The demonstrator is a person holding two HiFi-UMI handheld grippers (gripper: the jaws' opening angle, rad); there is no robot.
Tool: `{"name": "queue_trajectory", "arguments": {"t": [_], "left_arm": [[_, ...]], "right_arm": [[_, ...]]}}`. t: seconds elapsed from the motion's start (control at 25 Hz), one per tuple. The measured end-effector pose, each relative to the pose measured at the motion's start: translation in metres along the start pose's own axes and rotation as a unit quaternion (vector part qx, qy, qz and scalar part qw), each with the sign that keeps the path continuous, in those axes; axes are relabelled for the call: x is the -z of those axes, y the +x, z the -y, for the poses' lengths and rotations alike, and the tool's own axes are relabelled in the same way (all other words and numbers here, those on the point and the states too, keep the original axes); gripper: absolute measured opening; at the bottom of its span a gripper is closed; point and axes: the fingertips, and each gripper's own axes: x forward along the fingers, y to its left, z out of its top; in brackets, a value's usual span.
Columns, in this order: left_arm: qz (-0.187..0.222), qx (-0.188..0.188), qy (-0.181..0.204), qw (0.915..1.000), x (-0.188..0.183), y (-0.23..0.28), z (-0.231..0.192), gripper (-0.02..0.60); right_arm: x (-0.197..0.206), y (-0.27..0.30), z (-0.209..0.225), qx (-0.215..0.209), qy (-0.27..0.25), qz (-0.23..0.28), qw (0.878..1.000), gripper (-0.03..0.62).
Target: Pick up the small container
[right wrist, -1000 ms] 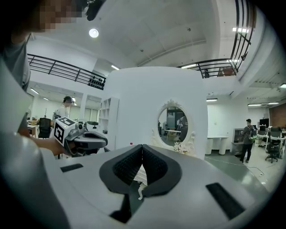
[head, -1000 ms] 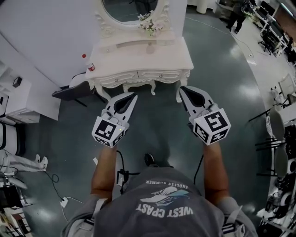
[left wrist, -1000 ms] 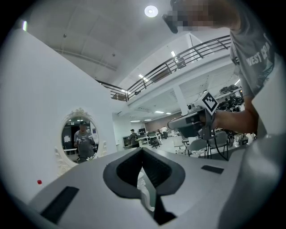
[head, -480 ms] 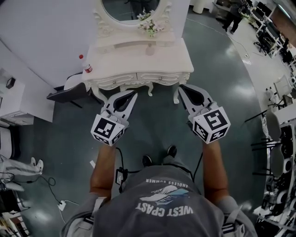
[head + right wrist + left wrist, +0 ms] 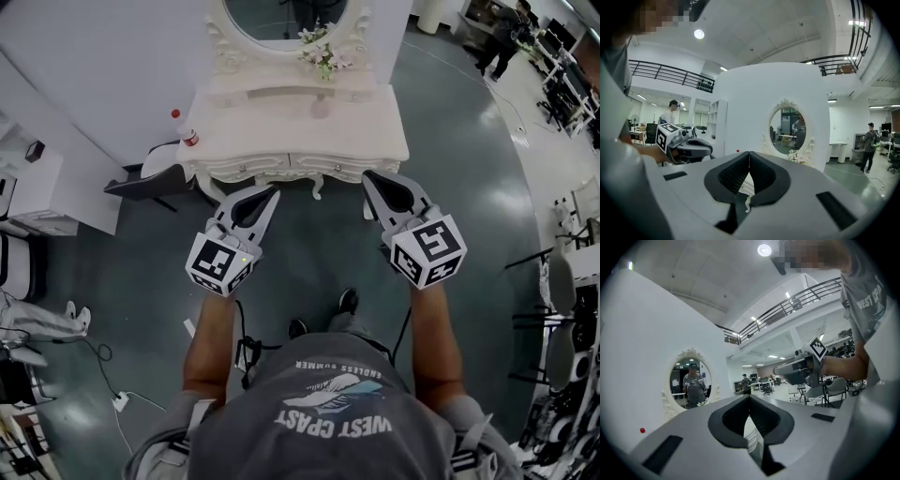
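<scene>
Dark green flooring (image 5: 469,187) fills most of the head view. A white carved dressing table (image 5: 253,131) is placed on it against the wall, with an oval mirror (image 5: 281,14) above the worktop.

Both grippers are held out level in front of the person, short of the table's front edge. The left gripper (image 5: 270,192) is clenched: in its own view the two jaws are seen pressed together with nothing between them. The right gripper (image 5: 368,178) is clenched and empty in the same way.

A bunch of pale flowers (image 5: 323,54) is set at the foot of the mirror, and a small bottle with red on it (image 5: 189,138) is seen at the left end of the worktop. A small pale round object (image 5: 320,108) near the middle of the worktop, in front of the flowers, is judged to be the small container, though it is too small for its shape to be told. It is well apart from both grippers, perhaps a little closer to the right one.

The step in hand is judged to be the approach. To do it well, one gripper should be chosen and its jaws opened before the worktop is reached, not over the container. The gripper should be brought in level over the front edge, clear of the flowers behind. The container should be centred between the jaws, then closed on gently, so that it is not pushed away or tipped.
</scene>
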Motion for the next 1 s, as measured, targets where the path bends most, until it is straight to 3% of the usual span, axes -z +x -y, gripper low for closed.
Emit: {"name": "queue_trajectory", "arguments": {"t": [1.0], "left_arm": [[-0.042,-0.073,0.003,0.9964,0.005,0.133,-0.015,0.017]], "right_arm": [[0.011,0.050,0.148,-0.079,0.017,0.010,0.997,0.025]]}}
